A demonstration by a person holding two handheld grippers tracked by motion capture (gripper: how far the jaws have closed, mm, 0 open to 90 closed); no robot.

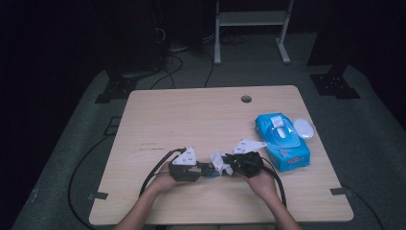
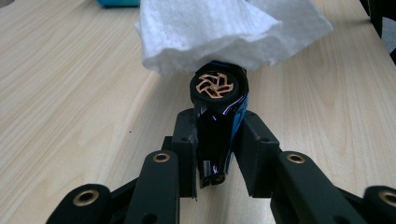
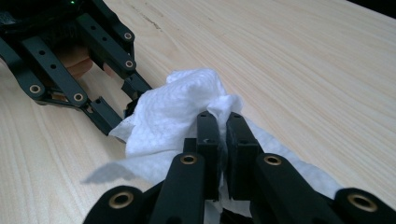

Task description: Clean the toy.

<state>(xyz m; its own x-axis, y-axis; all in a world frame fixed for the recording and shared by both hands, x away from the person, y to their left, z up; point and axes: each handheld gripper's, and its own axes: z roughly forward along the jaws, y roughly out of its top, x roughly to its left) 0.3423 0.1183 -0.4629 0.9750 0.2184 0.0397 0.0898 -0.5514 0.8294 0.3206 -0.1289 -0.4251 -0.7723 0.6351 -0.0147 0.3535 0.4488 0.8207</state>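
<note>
Toy car (image 2: pixel 218 122) pinched on edge in left gripper (image 2: pixel 219 140) just above table (image 2: pixel 70 93); wet wipe (image 3: pixel 177 116) clamped in right gripper (image 3: pixel 223 128), draped over car's wheel. Risk: hard rubbing likely to twist car loose.

The table (image 1: pixel 201 120) is pale wood with a fine lengthwise grain; the wipe (image 3: pixel 173 112) is plain white with a faint dimpled texture; the toy car (image 2: pixel 218 126) is glossy black with a blue streak on its side, its wheel (image 2: pixel 215 86) black with a copper pinwheel hub; both grippers, left (image 1: pixel 203 168) and right (image 1: pixel 229 165), are matt black with brass rivets and light grey top plates; the wipes pack (image 1: pixel 282 141) at right is bright blue with a white flap; the lid (image 1: pixel 303 128) beside it is white.
</note>
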